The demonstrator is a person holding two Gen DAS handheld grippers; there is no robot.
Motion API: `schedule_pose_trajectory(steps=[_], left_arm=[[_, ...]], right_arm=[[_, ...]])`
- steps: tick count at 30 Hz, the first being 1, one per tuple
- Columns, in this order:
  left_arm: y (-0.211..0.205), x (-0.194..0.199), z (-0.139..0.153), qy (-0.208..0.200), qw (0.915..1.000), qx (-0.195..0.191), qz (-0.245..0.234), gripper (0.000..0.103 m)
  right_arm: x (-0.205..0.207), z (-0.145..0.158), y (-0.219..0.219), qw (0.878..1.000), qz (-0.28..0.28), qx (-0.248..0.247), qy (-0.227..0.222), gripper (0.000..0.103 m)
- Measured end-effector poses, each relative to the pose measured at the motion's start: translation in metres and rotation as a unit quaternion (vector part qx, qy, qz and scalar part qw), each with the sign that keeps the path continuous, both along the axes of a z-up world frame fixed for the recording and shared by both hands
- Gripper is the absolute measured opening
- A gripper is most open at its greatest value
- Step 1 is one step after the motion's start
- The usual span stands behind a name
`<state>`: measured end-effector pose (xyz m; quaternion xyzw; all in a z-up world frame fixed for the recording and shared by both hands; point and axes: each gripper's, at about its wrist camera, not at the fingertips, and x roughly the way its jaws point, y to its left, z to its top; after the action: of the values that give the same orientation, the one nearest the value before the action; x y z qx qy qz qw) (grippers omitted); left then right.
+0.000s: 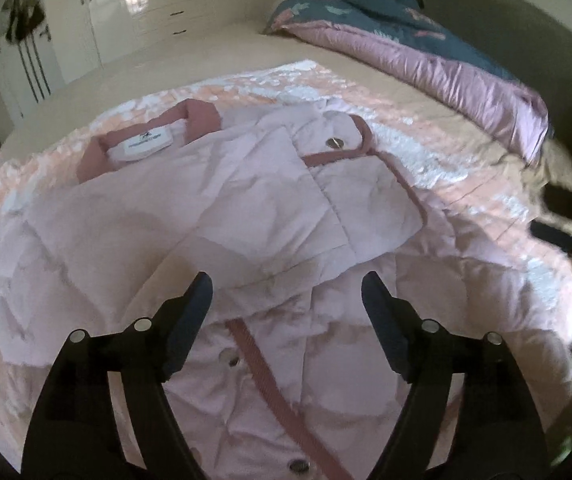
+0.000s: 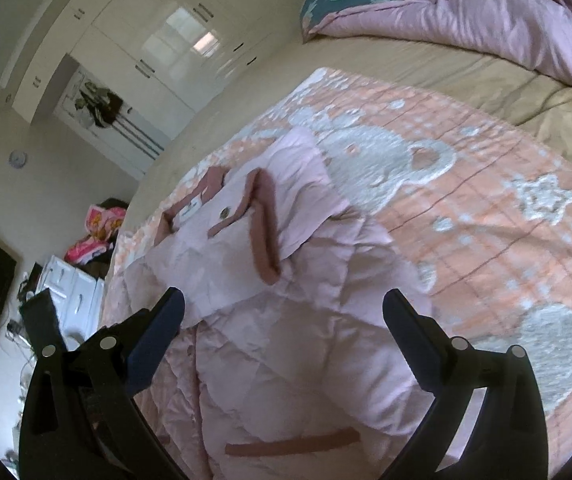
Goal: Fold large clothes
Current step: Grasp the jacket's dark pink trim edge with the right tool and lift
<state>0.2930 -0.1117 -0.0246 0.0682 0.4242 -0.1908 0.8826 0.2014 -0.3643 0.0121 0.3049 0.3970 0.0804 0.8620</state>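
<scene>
jacket (image 1: 254,208): pale pink, quilted, with dusty-rose trim and metal snap buttons
state: partly folded, both sleeves laid across the chest
place: flat on the bed, collar on the far side

jacket (image 1: 246,200) hem cut off below; label (image 1: 148,145) text unreadable.

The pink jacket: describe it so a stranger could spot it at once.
Find the bed, then the peach bear-print blanket spread across it. The pale pink quilted jacket lies on that blanket, sleeves folded in; its dusty-rose trim and metal snaps set it apart from the bedding.
</scene>
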Motion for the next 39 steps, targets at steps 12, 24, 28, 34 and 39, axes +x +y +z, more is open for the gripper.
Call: schedule_pose_trajectory(steps=[12,24,28,34,39], left_arm=[[0.112,0.003,0.039,-0.018,0.9908,-0.061,0.120,0.092],[0.207,0.006,0.042,-0.014,0.9684,-0.105,0.226,0.093],[0.220,0.004,0.040,-0.011,0.9645,-0.114,0.238,0.093],[0.226,0.005,0.034,-0.007,0.9630,-0.120,0.241,0.093],[0.230,0.007,0.029,-0.002,0.9625,-0.121,0.243,0.093]], right_arm=[[0.027,-0.003,0.060,0.998,0.053,-0.021,0.008,0.099],[0.071,-0.025,0.078,0.997,0.052,-0.051,0.035,0.099],[0.085,-0.038,0.078,0.997,0.037,-0.053,0.051,0.099],[0.101,-0.054,0.073,0.997,0.031,-0.041,0.061,0.085],[0.102,-0.046,0.090,0.994,0.075,-0.072,0.030,0.022]])
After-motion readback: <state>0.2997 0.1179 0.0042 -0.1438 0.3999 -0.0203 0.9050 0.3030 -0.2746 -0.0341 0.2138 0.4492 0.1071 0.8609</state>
